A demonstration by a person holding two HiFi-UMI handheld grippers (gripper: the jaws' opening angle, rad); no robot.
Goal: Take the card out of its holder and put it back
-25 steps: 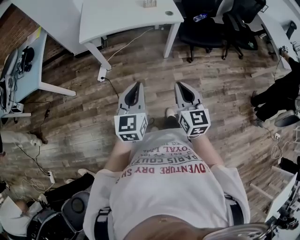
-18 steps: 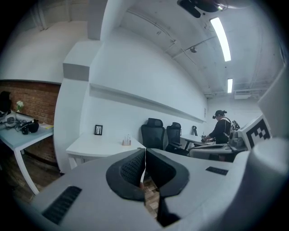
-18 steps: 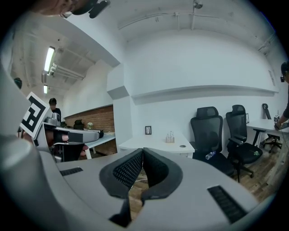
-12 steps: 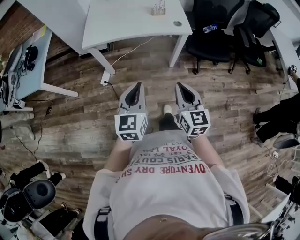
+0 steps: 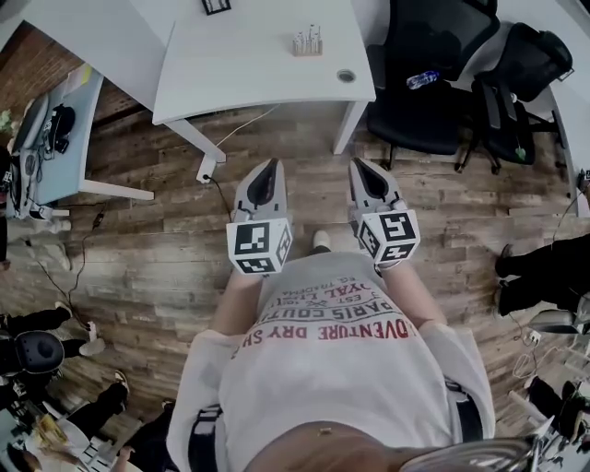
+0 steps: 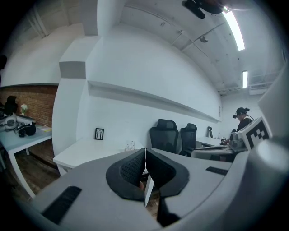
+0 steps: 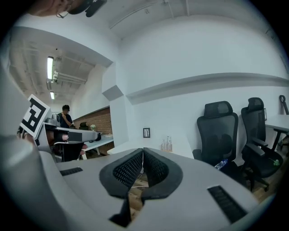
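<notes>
A small card holder (image 5: pixel 307 43) with upright cards stands on the far part of a white table (image 5: pixel 249 74). It also shows in the left gripper view as a tiny card holder (image 6: pixel 130 145) and in the right gripper view as a card holder (image 7: pixel 167 145), far off beyond the jaws. My left gripper (image 5: pixel 268 167) and right gripper (image 5: pixel 359 165) are held side by side over the wooden floor, short of the table. Both point toward it. In their own views the left gripper (image 6: pixel 145 156) and right gripper (image 7: pixel 143 155) have jaws pressed together with nothing between them.
A small black picture frame (image 5: pixel 216 5) stands at the table's back edge. Black office chairs (image 5: pixel 433 64) and a water bottle (image 5: pixel 421 79) are to the right of the table. A desk with gear (image 5: pixel 51 138) is at the left. People stand at the right (image 5: pixel 544 272) and lower left.
The white table and its card holder have slid lower and closer in the head view as the person walks toward it. Both grippers keep the same shut, side-by-side pose.
</notes>
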